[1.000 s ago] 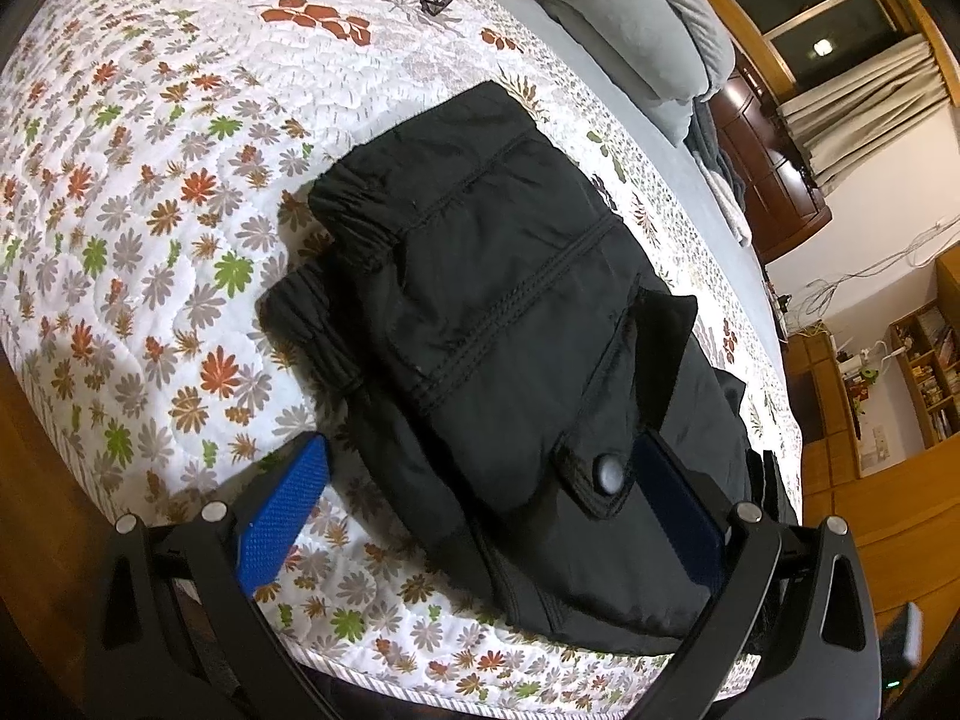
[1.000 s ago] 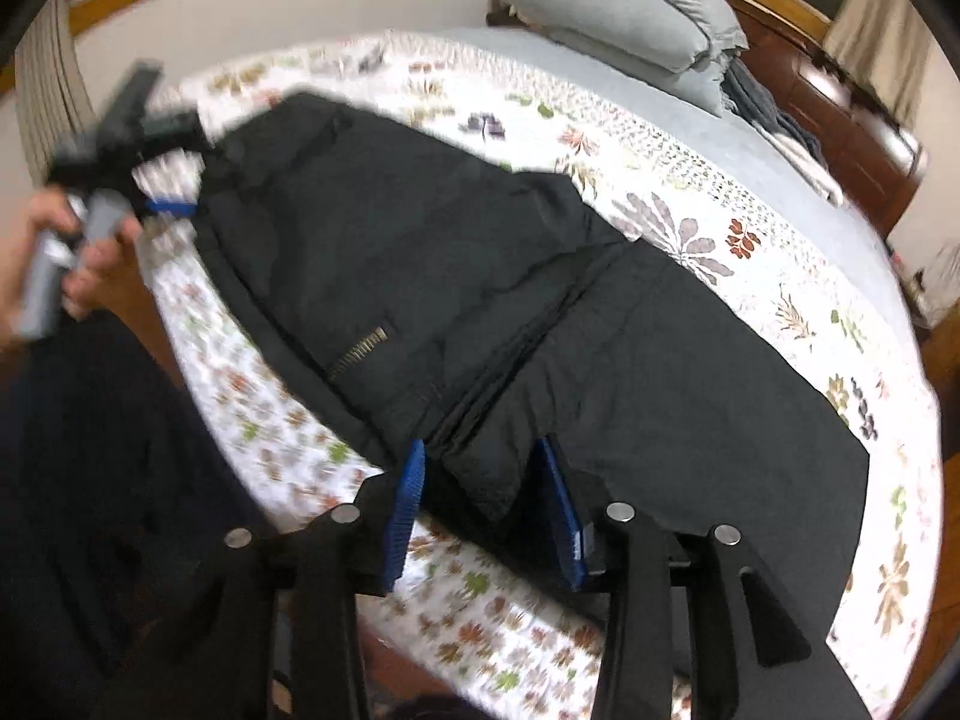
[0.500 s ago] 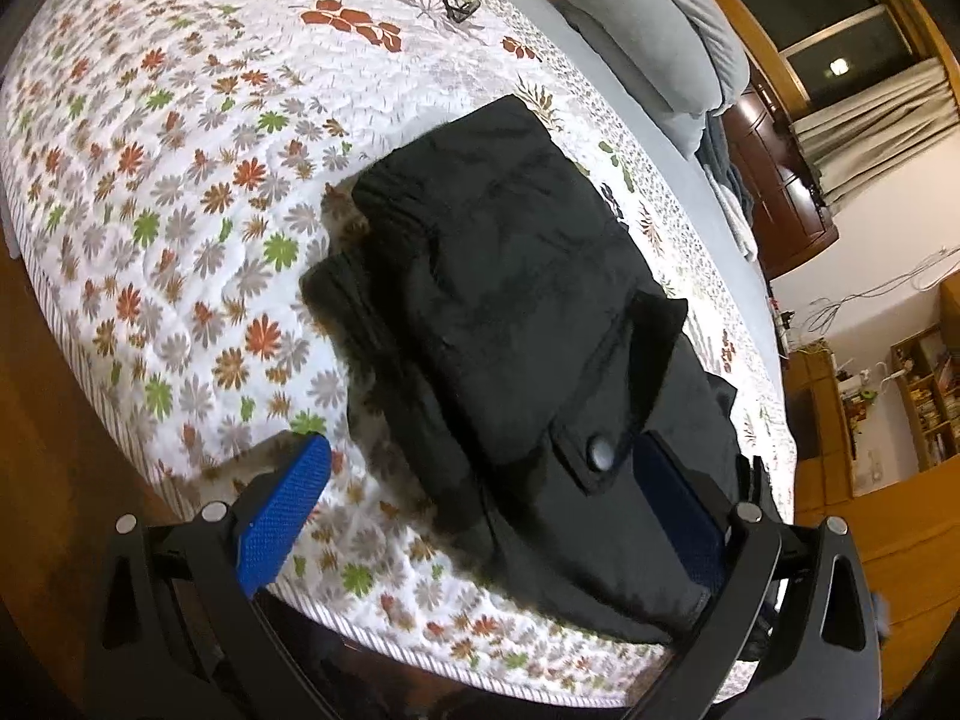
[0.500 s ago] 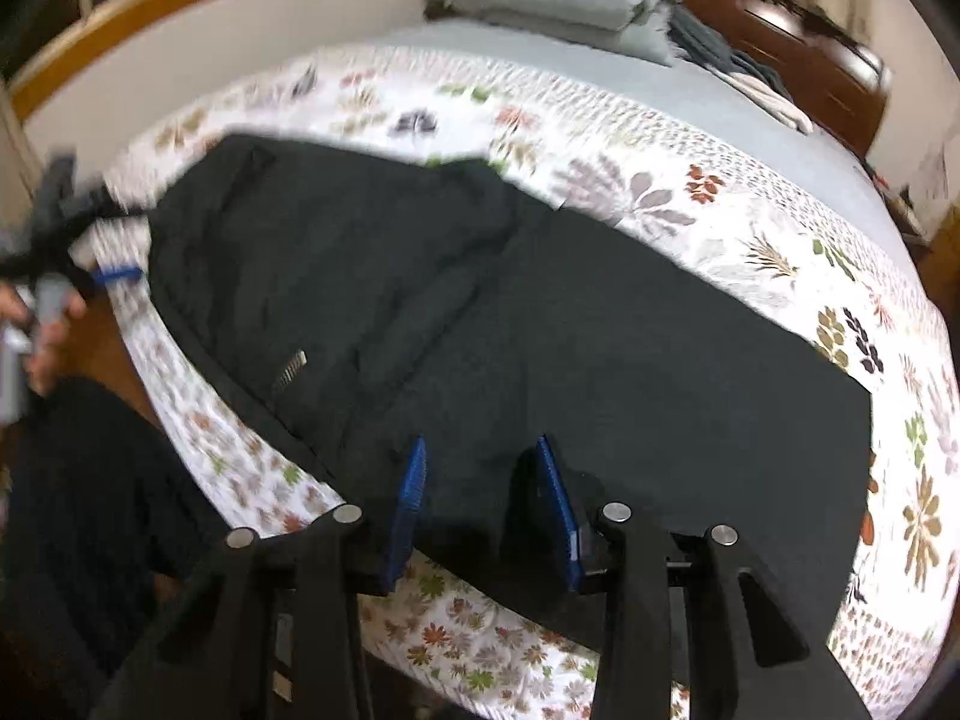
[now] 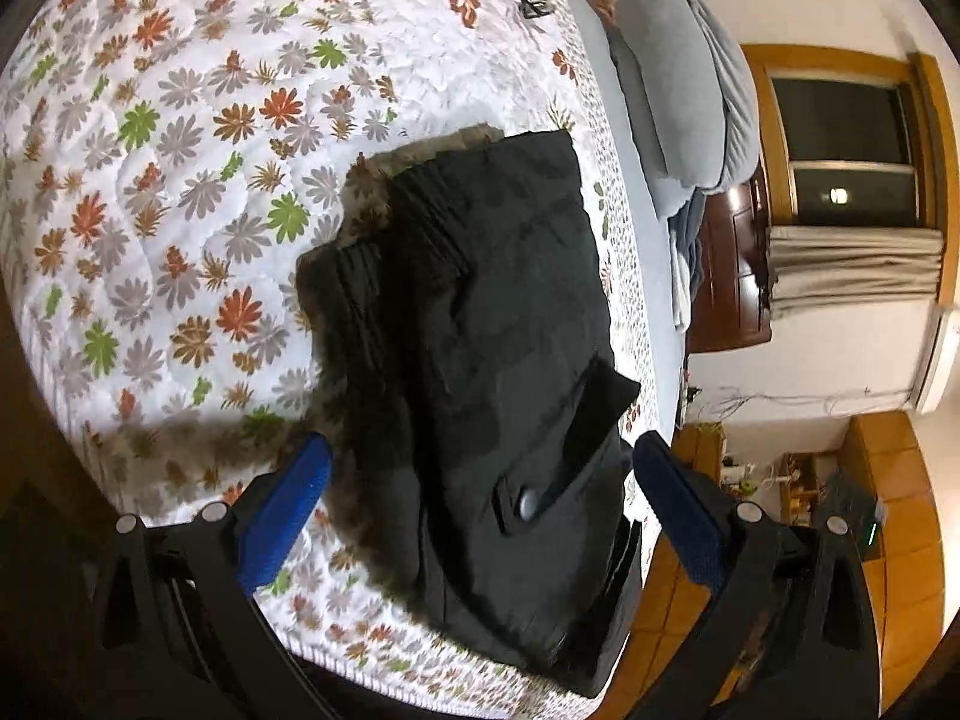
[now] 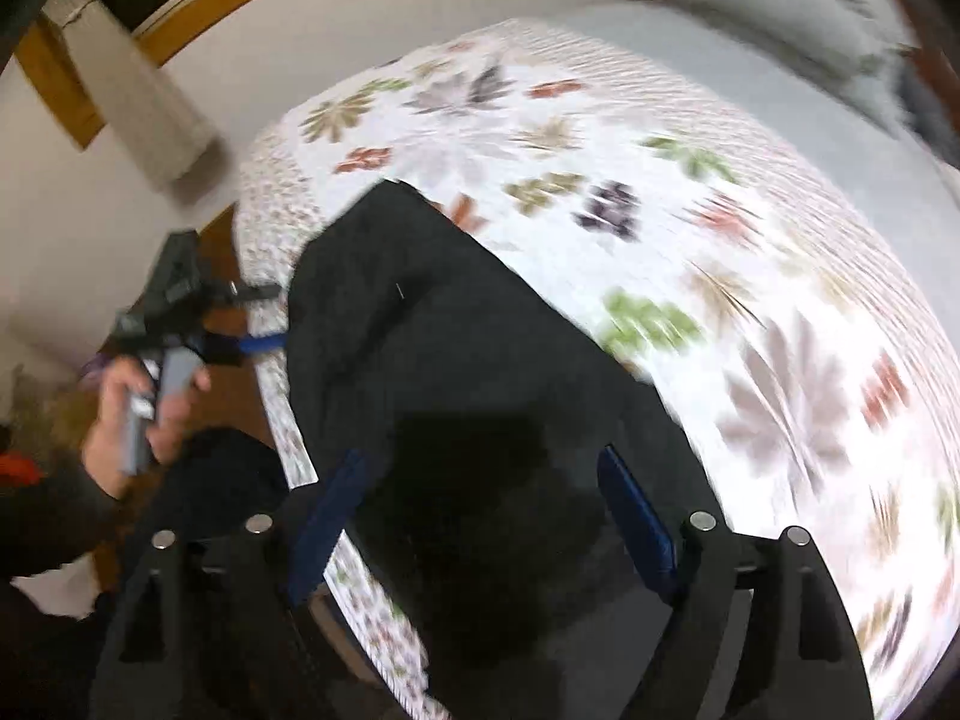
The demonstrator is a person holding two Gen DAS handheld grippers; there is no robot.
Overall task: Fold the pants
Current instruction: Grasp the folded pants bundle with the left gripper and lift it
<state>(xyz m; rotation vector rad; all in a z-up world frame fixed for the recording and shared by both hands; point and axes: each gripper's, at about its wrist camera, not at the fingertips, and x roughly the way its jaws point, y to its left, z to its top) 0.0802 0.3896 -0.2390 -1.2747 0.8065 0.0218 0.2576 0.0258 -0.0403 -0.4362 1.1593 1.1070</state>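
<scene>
The pants (image 5: 480, 360) are lying folded into a compact black stack on the quilt (image 5: 180, 180), near the bed edge, running from about 12 o'clock down to 6 o'clock in the left wrist view; a flap pocket with a snap (image 5: 528, 503) is facing up at the near end. The stack is judged to be sitting close to the edge so that it is being reached from the bedside without leaning. The left gripper (image 5: 480, 498) is being held low over the near end, its blue pads wide apart and straddling the stack, nothing being pinched; the jaws are open. It is being pointed along the length of the pants, toward 12 o'clock, with the handle kept off the bed edge. In the right wrist view, heavily blurred, the pants (image 6: 480, 390) are filling the centre and the right gripper (image 6: 480, 510) is being held over them, pads spread at 8 and 4 o'clock with dark cloth seen between them but not being clamped; the jaws are open too. Whether the pads are touching the cloth cannot be told. The left hand (image 6: 138, 414) is being seen at 9 o'clock, wrapped round the other gripper's handle beside the bed corner. The fold is judged nearly or fully done. A pillow (image 5: 678, 90) is lying at 1 o'clock, well apart.
</scene>
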